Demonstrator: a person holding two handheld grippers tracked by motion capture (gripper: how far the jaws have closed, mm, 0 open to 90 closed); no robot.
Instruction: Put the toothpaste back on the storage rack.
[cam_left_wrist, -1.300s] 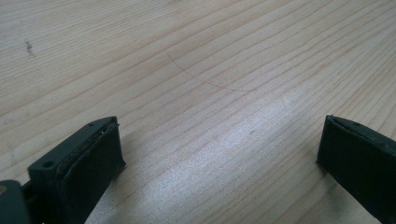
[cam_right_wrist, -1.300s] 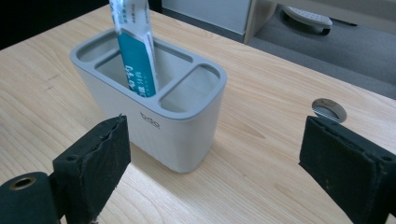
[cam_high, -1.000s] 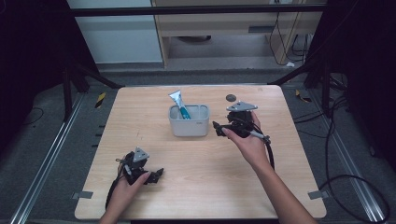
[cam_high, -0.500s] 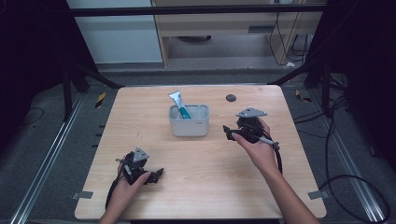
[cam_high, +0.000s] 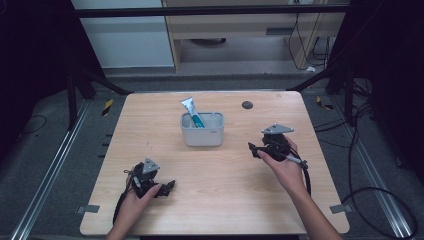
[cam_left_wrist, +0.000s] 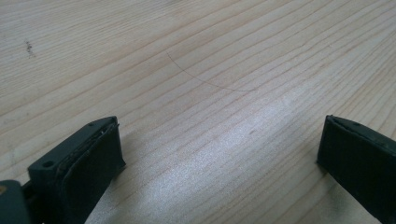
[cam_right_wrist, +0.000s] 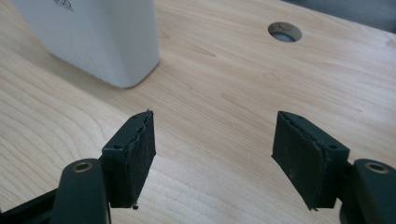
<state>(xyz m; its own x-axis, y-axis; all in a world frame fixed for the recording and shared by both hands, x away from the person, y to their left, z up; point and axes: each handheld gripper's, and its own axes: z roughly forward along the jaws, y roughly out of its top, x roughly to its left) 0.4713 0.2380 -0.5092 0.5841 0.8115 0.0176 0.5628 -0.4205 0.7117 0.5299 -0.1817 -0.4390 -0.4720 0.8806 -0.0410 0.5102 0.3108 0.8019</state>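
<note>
A person's right gripper (cam_high: 256, 148) hangs low over the wooden table (cam_high: 220, 200), its jaws parted with nothing between them, having just been closing from a wider gape; ahead of it and off to its left stands the grey bin (cam_high: 202, 130), near but not touching, and in the right gripper view the bin's pale wall (cam_right_wrist: 100, 37) rises just beyond the left pad. A toothpaste tube (cam_high: 192, 111) leans upright inside the bin, crimped end up, blue cap down against the inner wall, a pose that suggests it was dropped in nose-first and left to rest there. A round cable hole (cam_right_wrist: 285, 31) lies farther ahead of the same jaws. The left gripper (cam_high: 169, 187) sits on the table at the near edge, well apart from the bin; its jaws stand wide and empty over bare wood grain, by the look of it parked while the other hand works.
</note>
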